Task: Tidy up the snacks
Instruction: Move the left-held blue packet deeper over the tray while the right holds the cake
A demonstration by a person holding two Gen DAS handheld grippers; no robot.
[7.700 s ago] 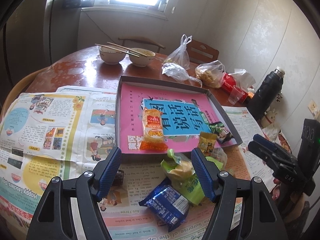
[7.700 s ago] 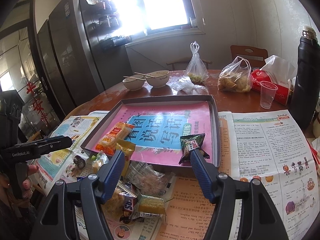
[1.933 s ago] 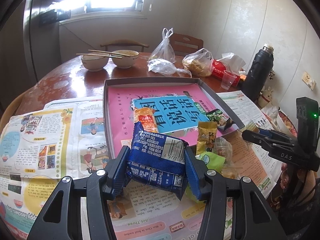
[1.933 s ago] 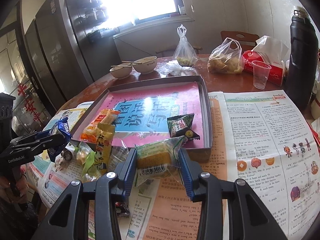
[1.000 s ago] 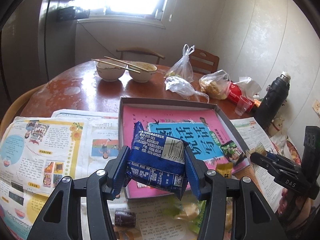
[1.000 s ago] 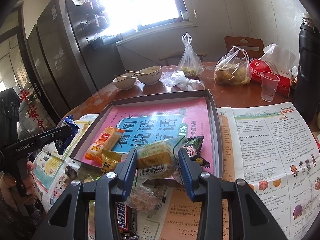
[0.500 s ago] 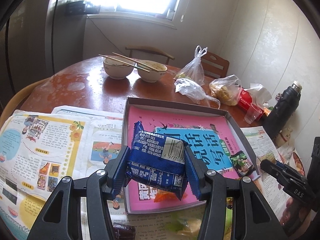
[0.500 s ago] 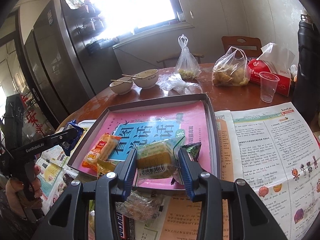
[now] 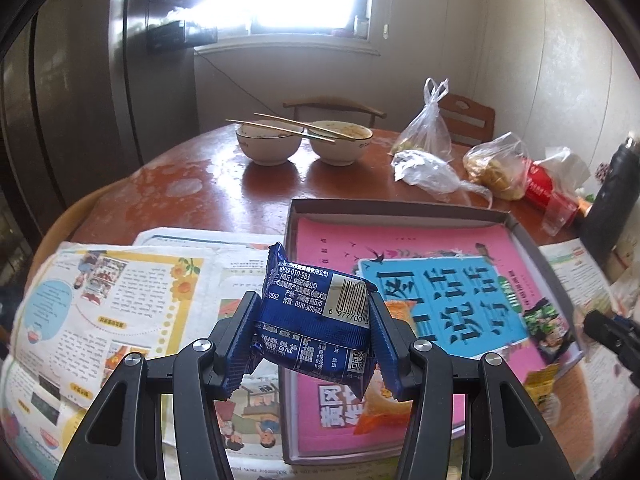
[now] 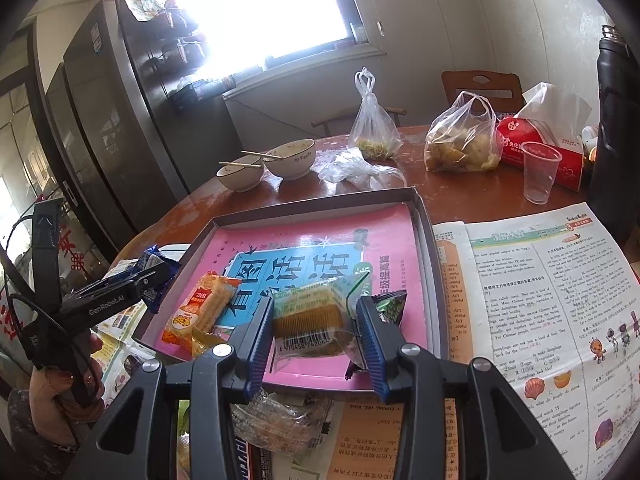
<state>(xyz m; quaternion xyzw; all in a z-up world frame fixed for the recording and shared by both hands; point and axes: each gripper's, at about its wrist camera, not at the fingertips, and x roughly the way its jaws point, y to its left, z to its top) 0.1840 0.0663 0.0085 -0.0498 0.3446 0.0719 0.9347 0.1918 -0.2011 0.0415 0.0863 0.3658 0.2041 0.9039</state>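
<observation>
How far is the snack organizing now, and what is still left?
Done: an orange packet and a dark green packet lie in the tray. In hand: the left gripper holds a blue packet, the right gripper a cake packet. Left: loose snacks on the newspaper.

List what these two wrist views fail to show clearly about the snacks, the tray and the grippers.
- Blue packet, left wrist view: front face turned away; only its back label shows.
- Orange packet, left wrist view: mostly hidden behind the blue packet and left gripper.
- Green-and-clear packet, right wrist view: covers part of the dark green packet.
- Tray, right wrist view: near rim hidden by the right gripper.
- Loose snacks, right wrist view: cut off below.
</observation>
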